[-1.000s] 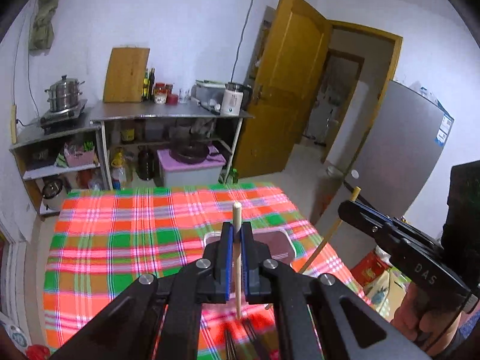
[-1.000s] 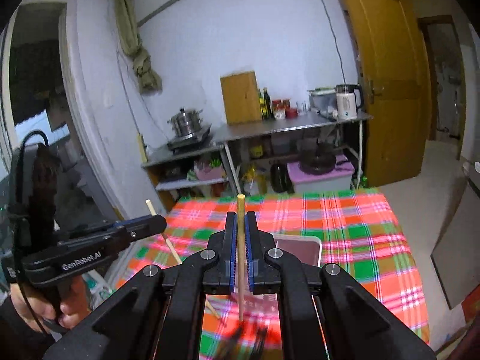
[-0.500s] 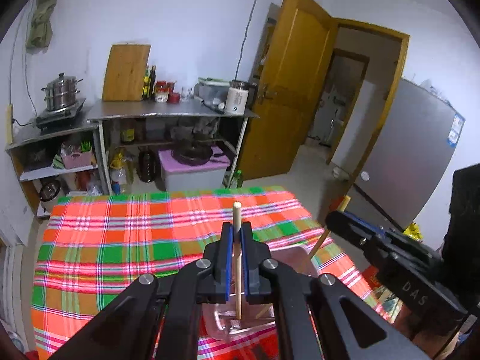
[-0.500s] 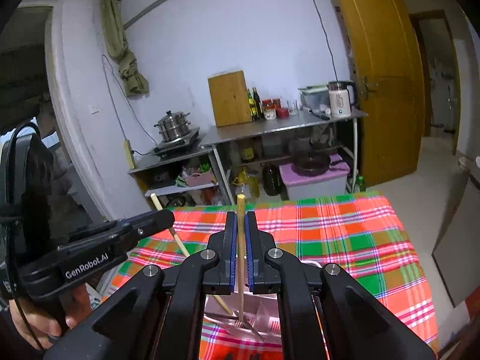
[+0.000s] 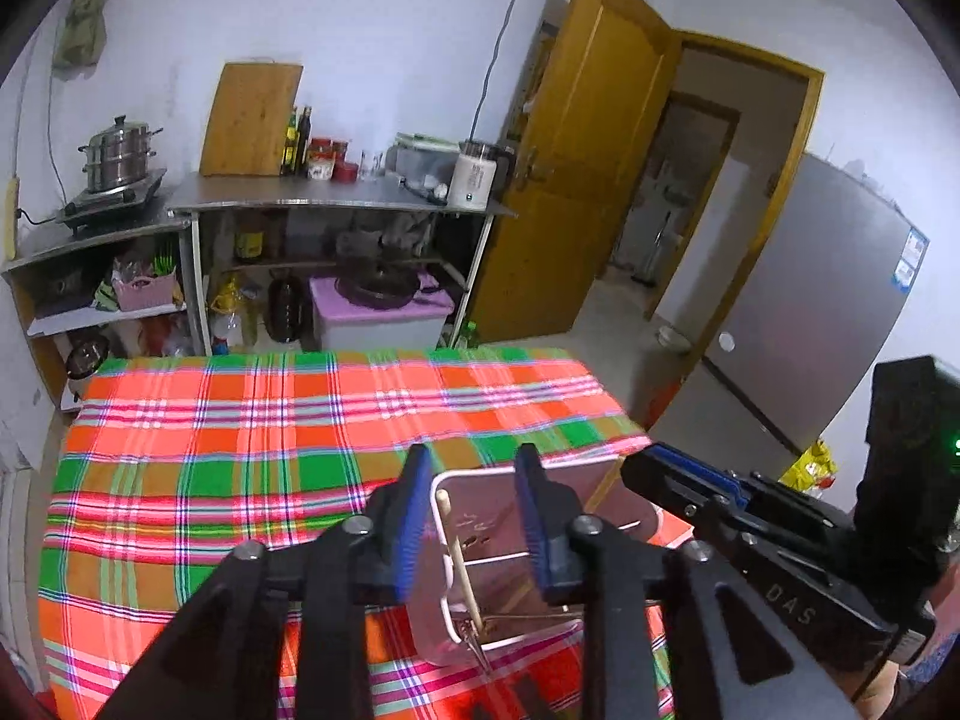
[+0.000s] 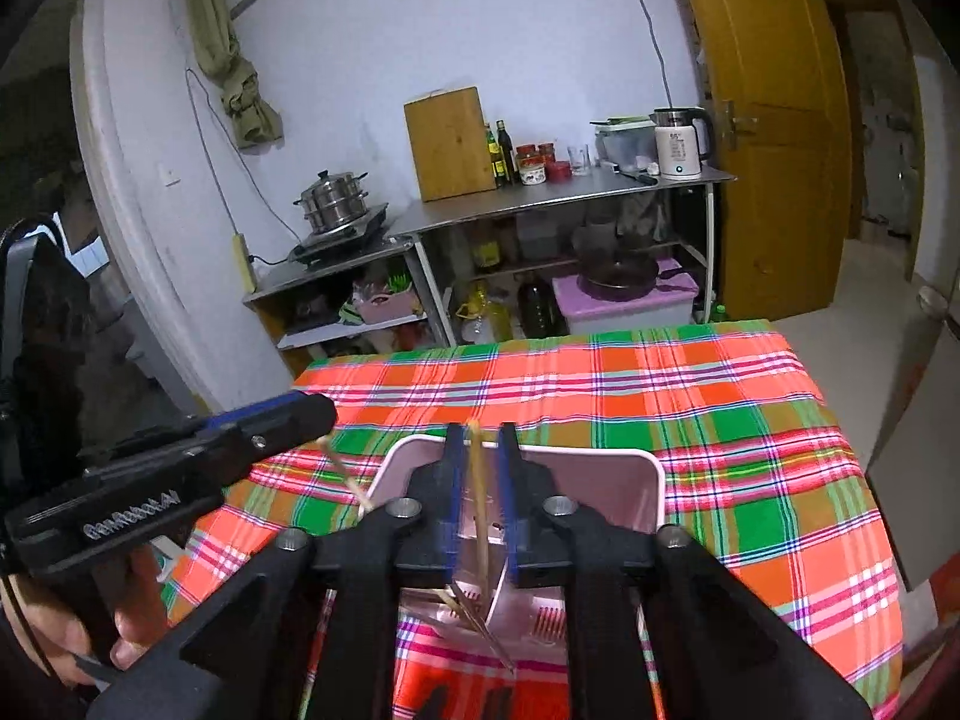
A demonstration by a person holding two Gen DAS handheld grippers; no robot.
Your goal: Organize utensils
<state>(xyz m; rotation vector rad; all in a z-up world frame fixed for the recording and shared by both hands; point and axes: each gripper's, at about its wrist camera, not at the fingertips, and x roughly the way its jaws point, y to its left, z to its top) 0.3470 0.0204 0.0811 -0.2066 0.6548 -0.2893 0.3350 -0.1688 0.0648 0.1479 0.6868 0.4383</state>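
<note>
A pale pink utensil box stands on the plaid tablecloth, under both grippers. My left gripper hangs over it with its jaws opening; a wooden chopstick leans loose between them, its lower end down in the box. My right gripper is opening as well, and its chopstick tilts between the pads with a gap on each side, its tip in the box. Metal utensils lie at the box bottom. Each gripper shows in the other's view, right gripper and left gripper.
The red and green plaid table runs away from me. Dark utensils lie on the cloth near the bottom edge. Behind stand a steel counter with a kettle, a cutting board, a steamer pot and a yellow door.
Both grippers came down over the pink box and their jaws parted. The chopsticks, upright and clamped before, now lean loose with their lower ends in the box.
</note>
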